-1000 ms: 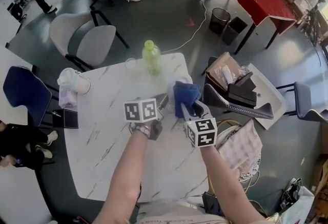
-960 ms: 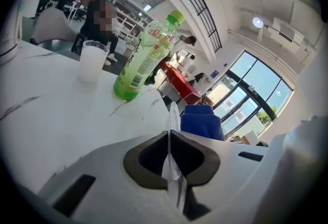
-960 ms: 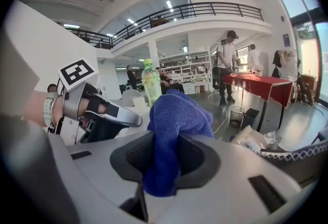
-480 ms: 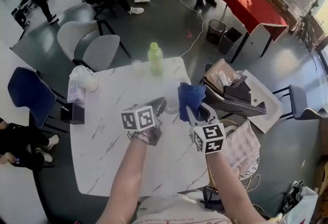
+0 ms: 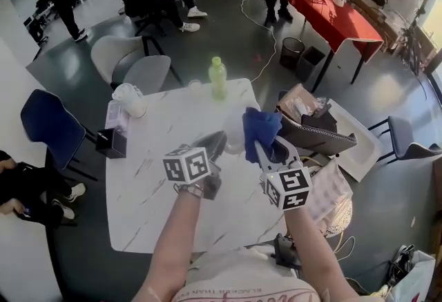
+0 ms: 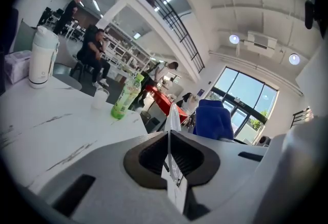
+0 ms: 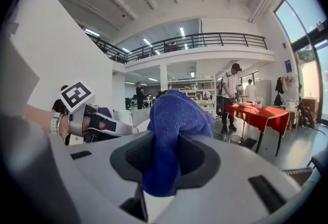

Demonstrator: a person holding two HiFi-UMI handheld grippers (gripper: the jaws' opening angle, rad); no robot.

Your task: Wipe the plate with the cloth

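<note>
Pinching the thin plate (image 6: 173,115) by its rim, the left hand-held gripper (image 5: 213,144) holds it edge-on above the marble desk (image 5: 159,176). The right hand-held gripper (image 5: 268,150) is clamped on the blue cloth (image 5: 258,126), just beside the plate; contact unclear. A green bottle (image 5: 217,77) stands near the far desk edge.

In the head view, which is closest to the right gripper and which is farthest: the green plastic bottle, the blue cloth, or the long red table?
1. Blue cloth, pinched in the right gripper's jaws.
2. Green plastic bottle, at the marble table's far edge.
3. Long red table, across the floor, upper right.
</note>
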